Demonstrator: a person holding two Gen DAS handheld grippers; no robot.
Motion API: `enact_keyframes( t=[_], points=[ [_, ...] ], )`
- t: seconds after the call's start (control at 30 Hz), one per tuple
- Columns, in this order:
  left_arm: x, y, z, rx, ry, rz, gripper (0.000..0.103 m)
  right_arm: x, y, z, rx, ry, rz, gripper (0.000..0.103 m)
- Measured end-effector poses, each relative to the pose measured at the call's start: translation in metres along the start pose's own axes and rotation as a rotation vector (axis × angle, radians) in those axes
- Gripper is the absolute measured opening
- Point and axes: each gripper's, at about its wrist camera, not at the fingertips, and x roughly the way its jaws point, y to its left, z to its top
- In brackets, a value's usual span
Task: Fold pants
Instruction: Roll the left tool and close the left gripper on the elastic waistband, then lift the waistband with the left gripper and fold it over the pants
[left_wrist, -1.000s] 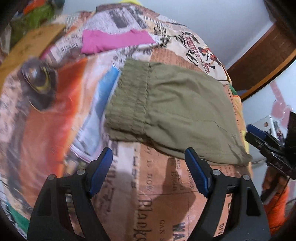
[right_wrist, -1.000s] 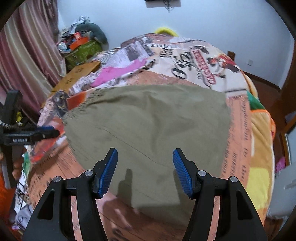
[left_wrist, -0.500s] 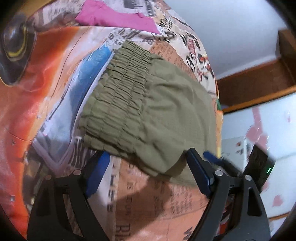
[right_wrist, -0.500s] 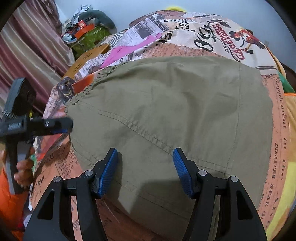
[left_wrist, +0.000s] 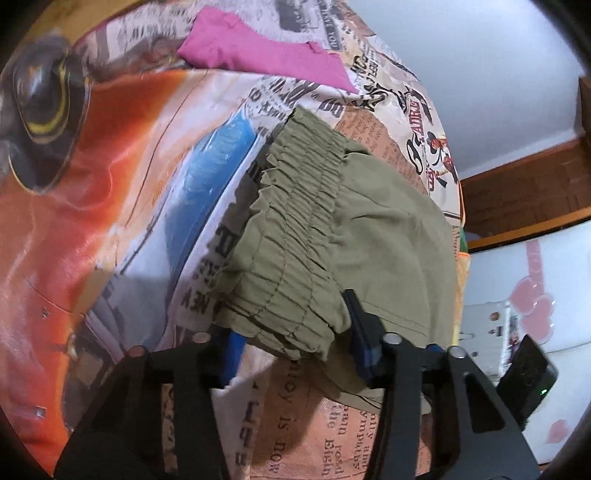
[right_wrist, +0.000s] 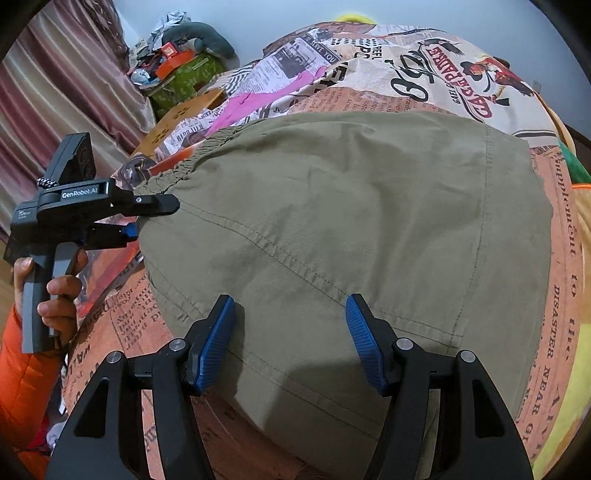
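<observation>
- The olive pants are spread on the newspaper-print bedspread, already doubled over, with the elastic waistband toward the left gripper's side and a pink garment lying well apart, farther up the bed.
- The left gripper is set wide apart around the near corner of the waistband; one finger is under the edge and the other over it, and the cloth is not yet pinched.
- The right gripper is also wide apart, held just above the near hem with the fabric between and below its fingers; nothing is held.
- If the left jaws are closed as they stand, only the top layers of the gathered band may be caught, and the stack could be peeled apart when lifted.
- The bedspread itself may be pinched with the hem by the right gripper, since the fingers sit close to the bare sheet edge; the cover would then be dragged along.
- If the two sides are lifted unevenly, the fold is likely to be skewed and the seams misaligned.
- Slippage is judged possible, the cloth appearing thin and smooth.
</observation>
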Motion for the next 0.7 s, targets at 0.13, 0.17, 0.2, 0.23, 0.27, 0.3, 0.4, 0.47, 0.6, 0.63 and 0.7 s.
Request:
enact_keyframes(
  t=[0.13, 0.17, 0.2, 0.23, 0.27, 0.3, 0.4, 0.47, 0.6, 0.63, 0.7],
  points=[
    [-0.01, -0.022, -0.006, 0.117, -0.081, 0.116, 0.038, -0.002, 0.001, -0.001, 0.0, -0.002, -0.011, 0.058],
    [-0.013, -0.03, -0.008, 0.163, -0.108, 0.156, 0.037, -0.003, 0.0, -0.001, 0.003, -0.003, -0.014, 0.058],
    [-0.016, -0.038, -0.012, 0.204, -0.135, 0.193, 0.037, -0.004, 0.0, -0.002, 0.006, -0.004, -0.016, 0.058],
    [-0.018, -0.043, -0.014, 0.234, -0.154, 0.218, 0.036, -0.005, 0.0, -0.003, 0.01, -0.006, -0.02, 0.058],
    [-0.021, -0.048, -0.017, 0.265, -0.175, 0.245, 0.036, -0.007, -0.001, -0.004, 0.016, -0.01, -0.029, 0.058],
    [-0.024, -0.052, -0.021, 0.291, -0.191, 0.267, 0.036, -0.008, -0.001, -0.004, 0.019, -0.012, -0.033, 0.058],
    [-0.03, -0.051, -0.029, 0.321, -0.196, 0.289, 0.036, -0.013, -0.002, -0.008, 0.025, -0.02, -0.056, 0.058],
    [-0.035, -0.046, -0.034, 0.315, -0.193, 0.299, 0.036, -0.018, -0.003, -0.012, 0.031, -0.027, -0.067, 0.058],
    [-0.05, -0.033, -0.045, 0.311, -0.215, 0.358, 0.036, -0.027, -0.003, -0.02, 0.031, -0.043, -0.076, 0.058],
    [-0.053, -0.031, -0.047, 0.313, -0.224, 0.379, 0.036, -0.029, -0.002, -0.022, 0.028, -0.047, -0.079, 0.058],
    [-0.061, -0.028, -0.051, 0.33, -0.255, 0.44, 0.036, -0.033, -0.001, -0.025, 0.022, -0.056, -0.1, 0.058]
  ],
)
